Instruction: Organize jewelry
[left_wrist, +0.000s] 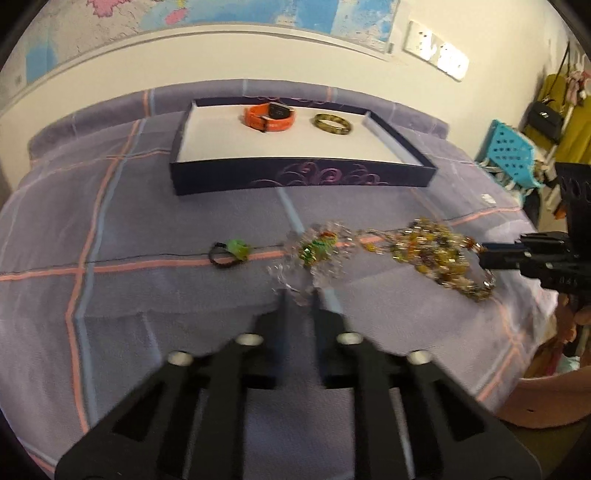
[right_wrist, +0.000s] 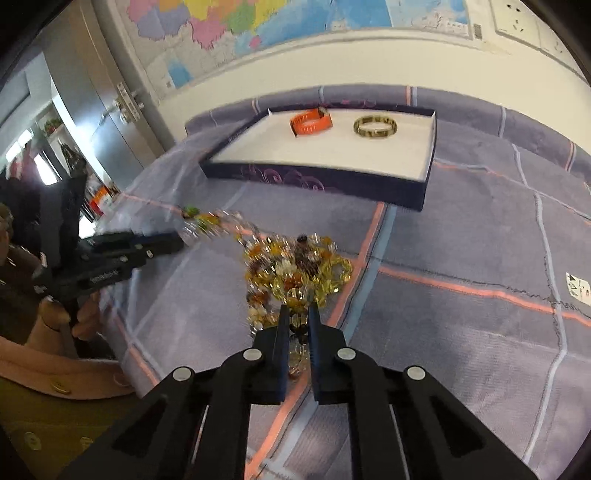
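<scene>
A strand of clear glass beads (left_wrist: 314, 258) is pinched by the left gripper (left_wrist: 299, 295), and a heap of amber-yellow beads (right_wrist: 295, 273) by the right gripper (right_wrist: 298, 314) — both on the lilac checked bedspread (left_wrist: 147, 206), near the dark purple tray (left_wrist: 303, 177).
</scene>
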